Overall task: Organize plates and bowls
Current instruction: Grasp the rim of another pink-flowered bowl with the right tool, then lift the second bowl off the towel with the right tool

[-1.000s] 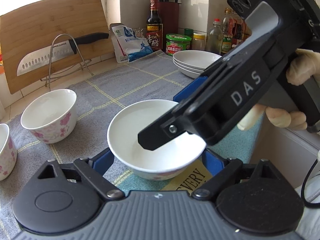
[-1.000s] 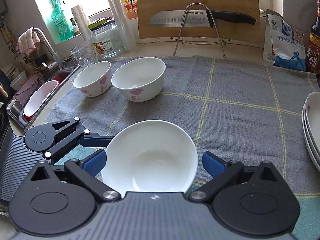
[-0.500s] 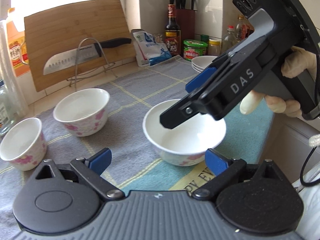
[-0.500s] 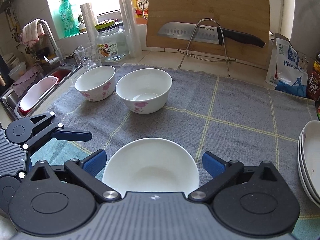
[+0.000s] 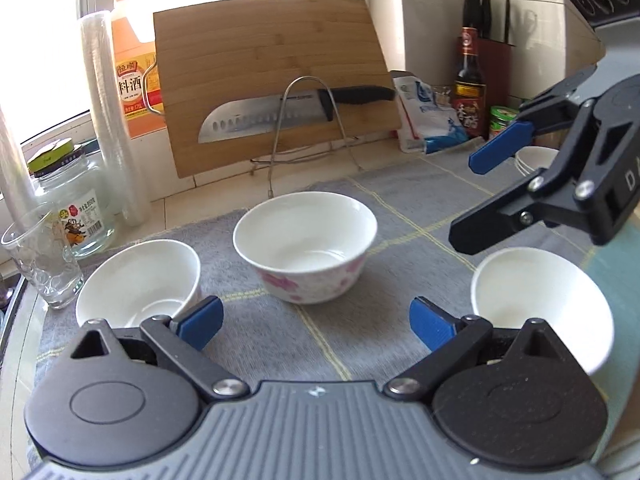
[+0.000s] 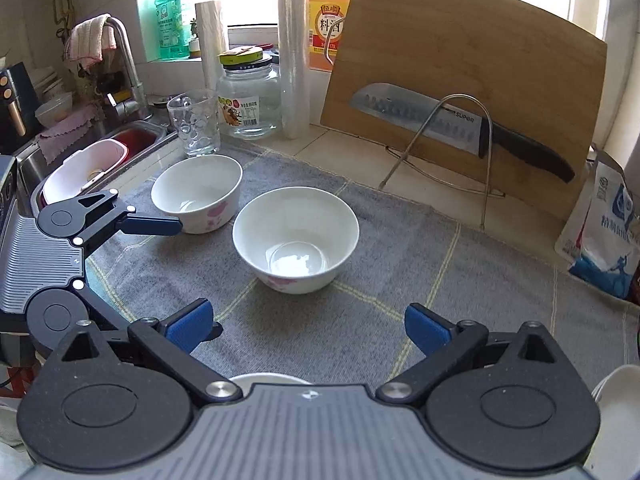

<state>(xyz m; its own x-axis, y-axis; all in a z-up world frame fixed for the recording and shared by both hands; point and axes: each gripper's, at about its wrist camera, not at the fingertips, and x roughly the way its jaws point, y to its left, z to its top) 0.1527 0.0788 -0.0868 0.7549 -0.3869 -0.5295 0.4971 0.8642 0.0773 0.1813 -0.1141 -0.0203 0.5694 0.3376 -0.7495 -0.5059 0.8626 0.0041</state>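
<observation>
- Landmark: middle bowl (image 6: 295,238), white with pink flowers, upright on the grey cloth (image 6: 400,280) over the worktop. Nothing in it.
- Far left of the middle bowl: sink (image 6: 132,136) with a pink-rimmed tub (image 6: 82,168) inside, tap (image 6: 124,68) with a rag draped on it.
- Left of the middle bowl, at the cloth's edge: clear glass (image 6: 194,122), glass jar (image 6: 249,98) behind it, two rolls of film (image 6: 293,52) standing upright.
- Left bowl (image 6: 197,192) sits just beside the middle bowl, apart from it, upright.
- Left gripper (image 5: 316,322): jaws wide, empty; the left bowl lies behind its left finger, the middle bowl ahead between the two fingers, not touched.
- Behind the middle bowl: bamboo cutting board (image 6: 460,92) leaning on the wall, knife (image 6: 452,120) lying across a wire stand (image 6: 452,140) in front of it. Orange bottle (image 6: 330,12) behind the board.
- Right gripper (image 6: 308,328): jaws wide, nothing between the pads; the middle bowl lies ahead of it, well clear.
- Near right of the middle bowl: third bowl (image 5: 540,304), upright, below the right gripper in the left wrist view.
- Right of the middle bowl: blue-white pouch (image 6: 608,232) near the cloth's far corner; dark sauce bottle (image 5: 469,80) and knife block (image 5: 496,52) behind it.
- Far right: stack of white plates (image 5: 534,158), mostly hidden by the right gripper's finger.
</observation>
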